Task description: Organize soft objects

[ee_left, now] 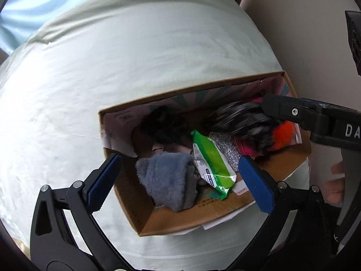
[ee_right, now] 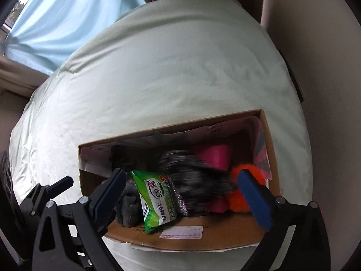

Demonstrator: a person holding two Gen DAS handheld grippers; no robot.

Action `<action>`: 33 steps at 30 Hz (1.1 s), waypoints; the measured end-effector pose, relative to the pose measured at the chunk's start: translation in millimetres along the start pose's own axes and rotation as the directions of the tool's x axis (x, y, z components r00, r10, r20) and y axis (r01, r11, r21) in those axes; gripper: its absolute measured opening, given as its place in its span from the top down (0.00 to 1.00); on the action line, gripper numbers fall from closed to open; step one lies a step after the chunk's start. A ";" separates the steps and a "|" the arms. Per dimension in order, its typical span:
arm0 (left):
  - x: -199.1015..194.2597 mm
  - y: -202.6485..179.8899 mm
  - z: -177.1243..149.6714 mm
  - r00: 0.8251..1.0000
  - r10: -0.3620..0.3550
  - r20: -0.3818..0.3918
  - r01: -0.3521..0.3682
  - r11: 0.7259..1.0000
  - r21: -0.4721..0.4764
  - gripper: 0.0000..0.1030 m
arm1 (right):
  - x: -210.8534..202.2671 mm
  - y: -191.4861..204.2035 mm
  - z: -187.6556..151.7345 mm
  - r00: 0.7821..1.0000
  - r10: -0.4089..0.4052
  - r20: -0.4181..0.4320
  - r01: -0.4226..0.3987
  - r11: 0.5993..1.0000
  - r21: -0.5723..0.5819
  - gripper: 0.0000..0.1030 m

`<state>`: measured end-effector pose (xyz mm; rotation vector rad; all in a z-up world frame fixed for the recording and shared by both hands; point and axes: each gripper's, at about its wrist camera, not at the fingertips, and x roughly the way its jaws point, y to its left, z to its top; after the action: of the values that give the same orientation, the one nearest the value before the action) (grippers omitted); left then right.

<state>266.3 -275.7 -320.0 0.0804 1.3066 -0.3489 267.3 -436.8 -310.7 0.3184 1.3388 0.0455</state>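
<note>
The cardboard box (ee_left: 135, 205) is matt brown with raw paper edges and a white paper label (ee_right: 181, 232) on its flap. It sits on a bed (ee_left: 135, 67) under smooth, faintly sheened pale cloth. Inside, the grey sock (ee_left: 168, 180) is plush and fuzzy, the green wipes packet (ee_left: 212, 164) is glossy plastic film, the scrubbing pad (ee_left: 227, 149) sparkles with silvery mesh, and the orange pompom (ee_right: 237, 199) is fluffy.
</note>
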 end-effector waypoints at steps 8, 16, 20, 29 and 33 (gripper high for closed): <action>-23.7 13.7 -8.6 0.999 -0.043 0.025 0.044 0.998 -0.035 0.00 | -24.2 11.2 -12.5 0.999 -0.028 0.039 0.028 1.000 -0.013 0.04; -90.9 37.2 -27.9 0.993 -0.051 0.110 0.055 0.998 -0.037 0.00 | -74.4 39.1 -32.0 0.993 -0.025 0.113 0.025 1.000 0.004 0.04; -143.3 58.8 -42.8 0.983 -0.050 0.178 0.060 0.997 -0.053 0.00 | -113.9 70.4 -45.2 0.987 -0.028 0.160 0.031 0.999 -0.017 0.04; -276.0 125.6 -73.4 0.918 0.033 0.396 0.003 0.996 -0.091 0.00 | -210.1 165.7 -86.9 0.936 0.008 0.352 0.039 0.991 -0.124 0.04; -329.0 153.4 -95.4 0.864 0.097 0.494 -0.031 0.990 -0.140 0.00 | -244.6 208.4 -107.5 0.892 0.029 0.452 0.068 0.978 -0.197 0.04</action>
<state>151.6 -38.6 -52.6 -0.0732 0.8032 -0.2072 137.5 -268.3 -47.0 0.1243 0.8613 0.0883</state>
